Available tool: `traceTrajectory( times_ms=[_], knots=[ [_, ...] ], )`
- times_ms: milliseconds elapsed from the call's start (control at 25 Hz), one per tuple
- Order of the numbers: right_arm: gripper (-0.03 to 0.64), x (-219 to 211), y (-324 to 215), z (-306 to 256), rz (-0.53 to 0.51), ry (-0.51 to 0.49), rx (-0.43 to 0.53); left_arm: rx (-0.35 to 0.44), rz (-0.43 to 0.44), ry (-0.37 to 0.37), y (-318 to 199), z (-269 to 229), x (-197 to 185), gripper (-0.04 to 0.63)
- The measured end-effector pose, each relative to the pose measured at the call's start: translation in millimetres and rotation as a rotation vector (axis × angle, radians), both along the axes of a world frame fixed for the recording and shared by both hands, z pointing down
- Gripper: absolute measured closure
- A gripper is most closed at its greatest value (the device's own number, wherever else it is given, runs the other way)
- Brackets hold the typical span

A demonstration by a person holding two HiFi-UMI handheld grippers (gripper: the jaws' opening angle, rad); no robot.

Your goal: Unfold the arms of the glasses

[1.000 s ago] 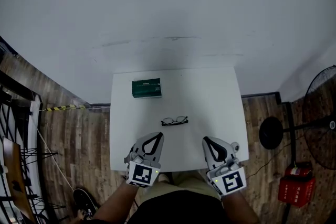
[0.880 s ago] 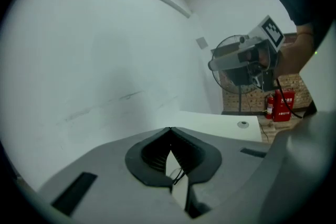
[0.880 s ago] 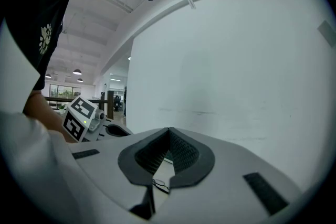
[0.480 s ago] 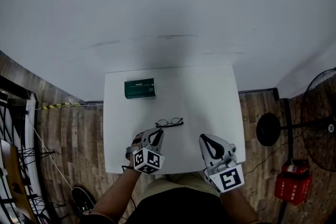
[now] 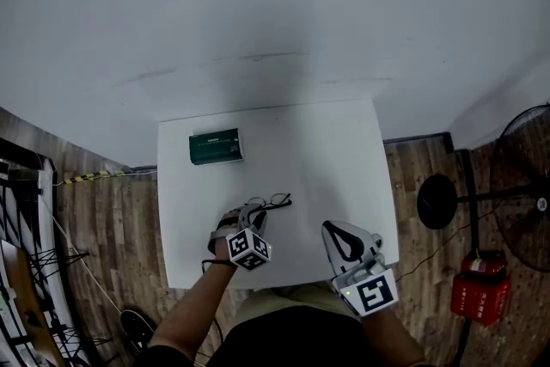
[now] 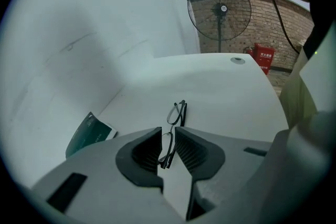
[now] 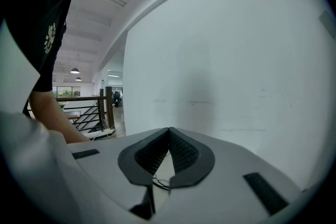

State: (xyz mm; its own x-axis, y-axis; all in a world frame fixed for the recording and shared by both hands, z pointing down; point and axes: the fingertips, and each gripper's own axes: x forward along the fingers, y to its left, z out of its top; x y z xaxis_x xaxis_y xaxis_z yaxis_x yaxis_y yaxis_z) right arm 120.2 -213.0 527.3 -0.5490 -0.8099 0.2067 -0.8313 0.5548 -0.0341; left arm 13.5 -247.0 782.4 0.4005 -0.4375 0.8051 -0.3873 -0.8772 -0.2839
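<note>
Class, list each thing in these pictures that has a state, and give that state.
glasses: arms folded, flat on the table, near end between the left jaws
left gripper: jaws slightly apart around the glasses
right gripper: jaws shut, empty
green box: closed, lying flat

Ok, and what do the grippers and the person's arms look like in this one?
Both the left gripper and the right gripper have pale grey bodies and dark, ribbed, wedge-shaped pads. Each carries a white cube with black square markers. The person wears a black short-sleeved top; the forearms are bare.
</note>
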Motion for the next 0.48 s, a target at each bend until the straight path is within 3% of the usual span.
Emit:
traceTrajectory(
  times_ms=[480],
  knots=[
    [0.617,10.8,-6.7,12.7,0.014,-0.015,-0.032,-0.051,0.115,-0.197,-12.0,40.1,13.0,0.518]
  ],
)
